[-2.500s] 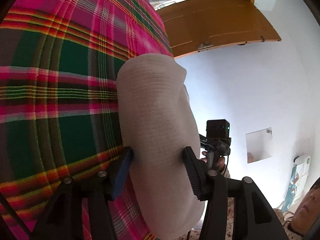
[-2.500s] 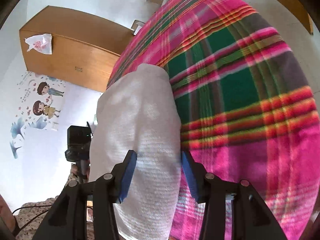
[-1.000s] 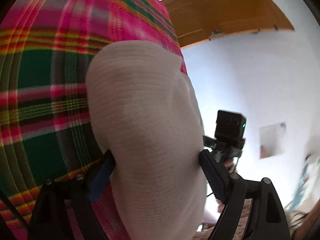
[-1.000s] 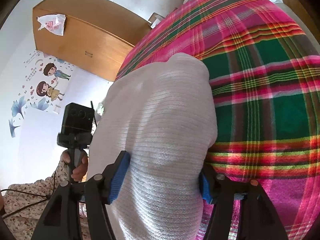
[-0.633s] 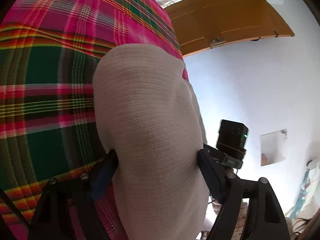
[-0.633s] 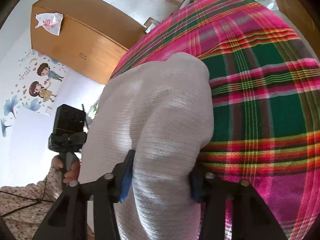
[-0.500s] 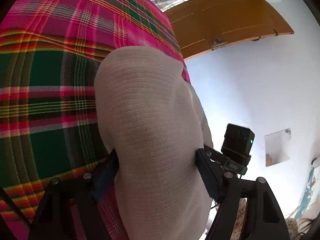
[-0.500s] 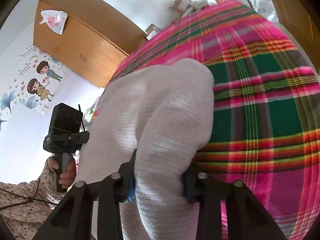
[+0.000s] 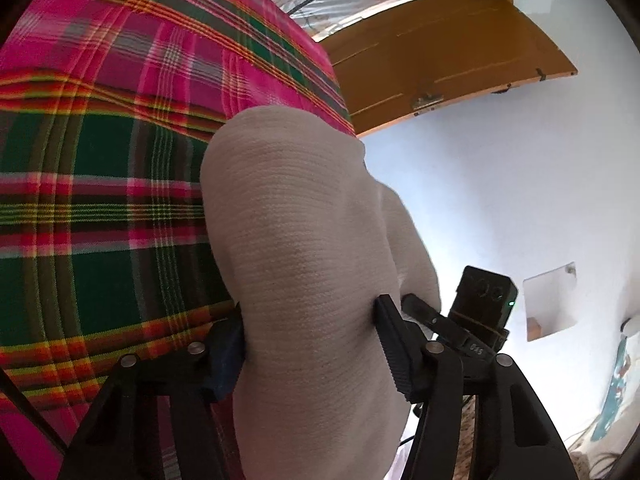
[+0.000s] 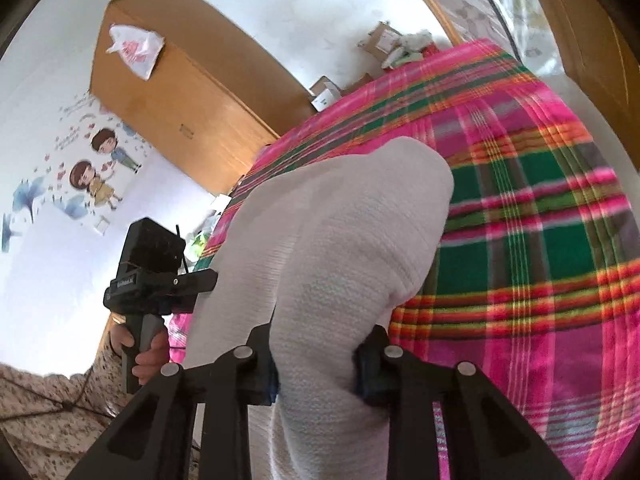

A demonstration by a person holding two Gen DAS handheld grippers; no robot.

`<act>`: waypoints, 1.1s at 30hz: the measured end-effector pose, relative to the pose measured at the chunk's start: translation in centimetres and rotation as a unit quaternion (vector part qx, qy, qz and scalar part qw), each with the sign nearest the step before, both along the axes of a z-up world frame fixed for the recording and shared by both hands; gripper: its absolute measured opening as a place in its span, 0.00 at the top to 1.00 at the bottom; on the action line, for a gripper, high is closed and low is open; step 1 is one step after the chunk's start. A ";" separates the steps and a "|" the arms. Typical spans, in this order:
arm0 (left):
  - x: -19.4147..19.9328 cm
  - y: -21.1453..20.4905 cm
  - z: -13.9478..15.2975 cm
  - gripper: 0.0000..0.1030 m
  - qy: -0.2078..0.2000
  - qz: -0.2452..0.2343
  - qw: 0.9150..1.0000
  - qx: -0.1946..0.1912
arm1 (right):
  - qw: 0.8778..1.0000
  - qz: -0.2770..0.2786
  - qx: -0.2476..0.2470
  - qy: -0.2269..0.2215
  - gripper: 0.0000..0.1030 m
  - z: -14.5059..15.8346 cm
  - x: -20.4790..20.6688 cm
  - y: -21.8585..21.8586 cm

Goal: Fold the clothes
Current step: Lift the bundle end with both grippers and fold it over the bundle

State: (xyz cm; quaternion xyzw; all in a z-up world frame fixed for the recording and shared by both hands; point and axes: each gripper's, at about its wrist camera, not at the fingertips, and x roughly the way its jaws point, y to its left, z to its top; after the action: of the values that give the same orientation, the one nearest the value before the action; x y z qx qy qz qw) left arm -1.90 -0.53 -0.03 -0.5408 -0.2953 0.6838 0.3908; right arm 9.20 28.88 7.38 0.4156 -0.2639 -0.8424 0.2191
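We are pinching the white ribbed knit garment [image 9: 304, 264] with our left hand-held gripper [image 9: 310, 344] and right hand-held gripper [image 10: 316, 364], both clamped on it, above the pink-and-green plaid blanket [image 10: 540, 240].

both grippers now tighter on garment [image 9: 304, 248]

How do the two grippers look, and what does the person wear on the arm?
Both grippers are black. The left gripper has angular fingers with silver screws; one pad is ribbed black, the other blue. The right gripper also has silver screws and blue pads. Each carries a black box camera on a handle. The sleeve is light with a small floral print, and a thin black cable crosses it.
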 end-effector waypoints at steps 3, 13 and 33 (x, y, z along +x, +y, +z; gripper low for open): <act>-0.2 0.3 -0.4 0.41 -0.011 0.003 1.000 -0.001 | 1.000 -0.001 0.018 -0.020 0.69 -0.8 -0.6 0.3; -0.4 0.0 -1.4 0.41 -0.042 -0.009 0.999 0.023 | 0.995 0.028 -0.012 -0.090 0.43 -2.5 -1.9 2.8; -2.1 3.8 -2.2 0.23 -0.060 -0.057 0.996 0.017 | 0.983 0.125 -0.049 -0.128 0.24 -4.0 -4.8 1.7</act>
State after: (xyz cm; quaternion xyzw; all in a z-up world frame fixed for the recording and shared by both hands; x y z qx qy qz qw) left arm -4.01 3.28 -2.27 -0.5900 -0.2985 0.6218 0.4198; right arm 4.36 30.56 3.35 0.5384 -0.2773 -0.7342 0.3070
